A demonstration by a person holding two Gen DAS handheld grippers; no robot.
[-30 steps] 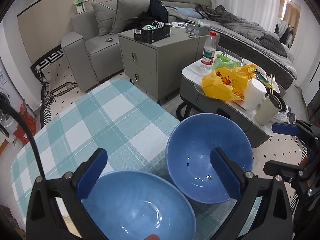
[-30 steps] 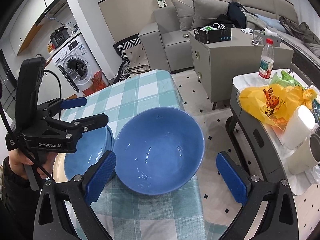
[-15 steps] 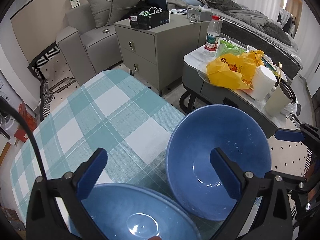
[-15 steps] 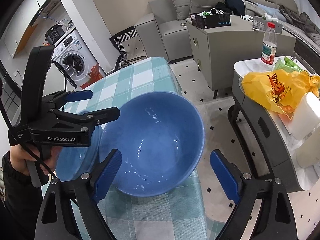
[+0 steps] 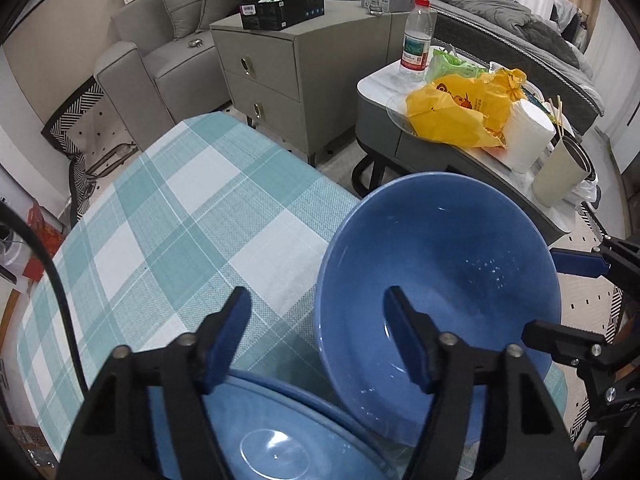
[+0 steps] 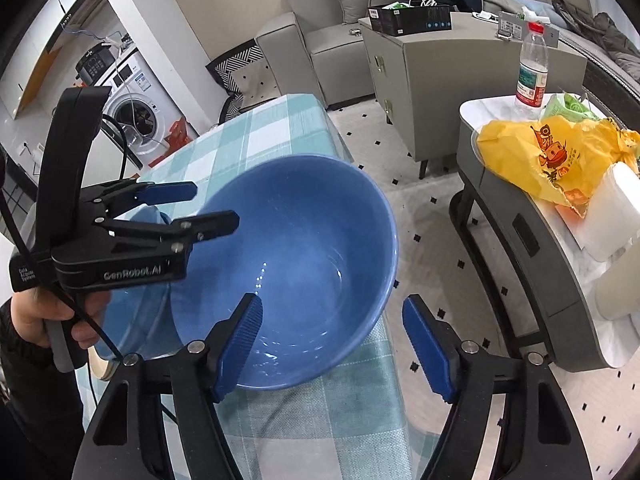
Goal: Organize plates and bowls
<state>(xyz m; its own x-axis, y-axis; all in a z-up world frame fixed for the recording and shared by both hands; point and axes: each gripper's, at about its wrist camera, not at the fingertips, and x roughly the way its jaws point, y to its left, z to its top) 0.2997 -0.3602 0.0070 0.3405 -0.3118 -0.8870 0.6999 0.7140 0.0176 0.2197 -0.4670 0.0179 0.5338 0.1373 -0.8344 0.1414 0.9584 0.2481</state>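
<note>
a grey sofa (image 5: pixel 160 52) with cushions lines the beige wall (image 5: pixel 60 28). beside it stands a grey two-drawer cabinet (image 5: pixel 280 68). the pale floor (image 6: pixel 432 184) is dotted with small black diamonds. a white washing machine (image 6: pixel 136 108) sits in the far corner.

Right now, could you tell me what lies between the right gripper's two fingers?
In the right wrist view, the near rim of the tilted blue bowl and checked tablecloth lie between the right gripper's fingers.
</note>
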